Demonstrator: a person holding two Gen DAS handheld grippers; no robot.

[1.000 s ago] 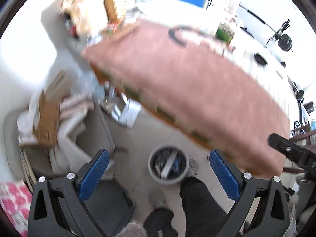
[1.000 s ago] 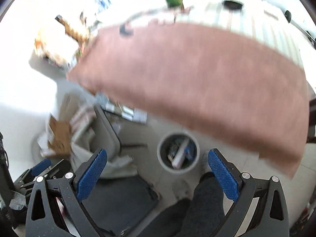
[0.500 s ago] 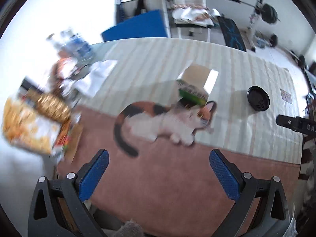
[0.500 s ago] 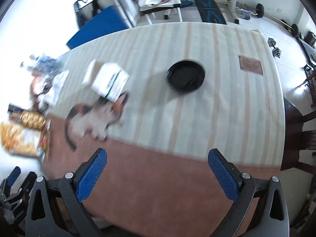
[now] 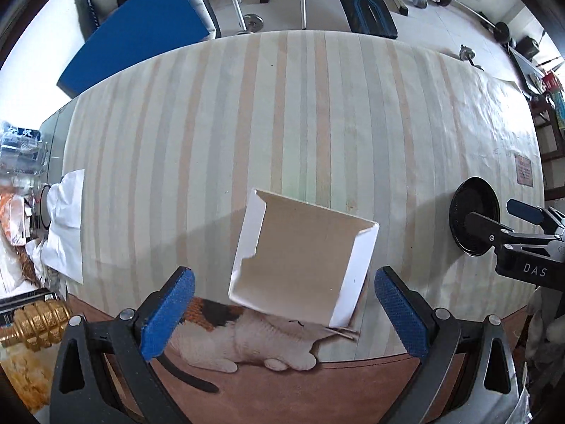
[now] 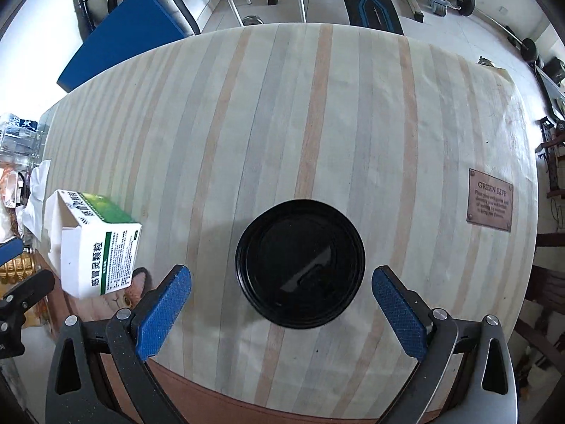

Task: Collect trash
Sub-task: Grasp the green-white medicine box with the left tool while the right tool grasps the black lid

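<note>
Left hand-held gripper (image 5: 282, 312): held wide open, nothing gripped; an opened white carton (image 5: 300, 258) is framed between its blue pads.
Right hand-held gripper (image 6: 280, 305): spread wide, empty; a black round lid (image 6: 300, 263) is seen between its fingers.
Carton: stood near the worktop's (image 6: 317, 123) front edge, flaps open.
Lid: laid flat on the striped cloth, well apart from the carton.

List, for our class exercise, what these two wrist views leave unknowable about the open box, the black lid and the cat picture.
- Open box, left wrist view: its floor is hidden by its own walls and flap, so whether it is empty is unknown.
- Black lid, right wrist view: its underside faces the tablecloth.
- Cat picture, left wrist view: the head lies under the box.
- Brown label, right wrist view: small print unreadable.
</note>
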